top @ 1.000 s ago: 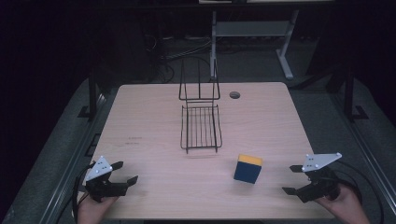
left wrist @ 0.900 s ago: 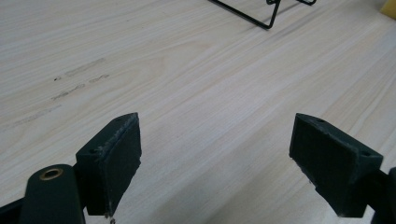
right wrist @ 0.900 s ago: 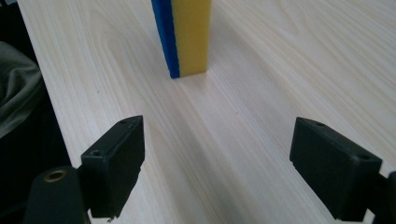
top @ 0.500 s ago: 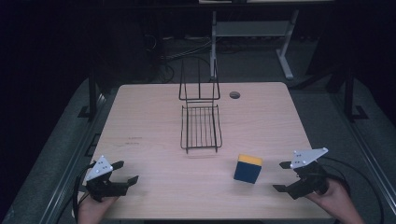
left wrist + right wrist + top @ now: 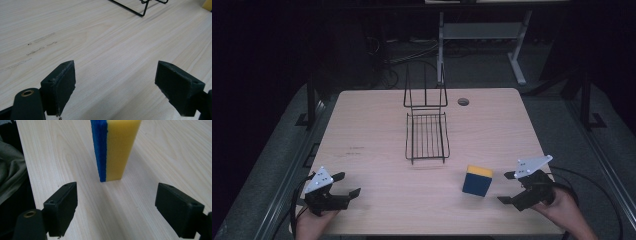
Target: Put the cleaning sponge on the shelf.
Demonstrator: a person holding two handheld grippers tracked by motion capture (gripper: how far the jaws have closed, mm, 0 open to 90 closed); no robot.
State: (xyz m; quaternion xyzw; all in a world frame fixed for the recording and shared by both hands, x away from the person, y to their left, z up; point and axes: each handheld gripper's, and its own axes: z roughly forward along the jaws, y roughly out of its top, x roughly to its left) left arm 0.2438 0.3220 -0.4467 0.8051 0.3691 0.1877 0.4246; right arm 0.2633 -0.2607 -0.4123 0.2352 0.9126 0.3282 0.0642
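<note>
A blue and yellow sponge stands on edge on the wooden table, near the front right. My right gripper is open just right of it, jaws pointing at it with a small gap left. In the right gripper view the sponge rises straight ahead beyond the open right gripper. My left gripper rests open at the front left corner, nothing between its jaws. In the left gripper view the left gripper hangs over bare wood.
A black wire rack with an upright back sits in the table's middle; its front foot shows in the left gripper view. A round cable hole lies at the back right. Dark floor and a white desk frame lie behind.
My right gripper has moved left toward the sponge, closing most of the gap. The left gripper and the sponge have stayed put.
</note>
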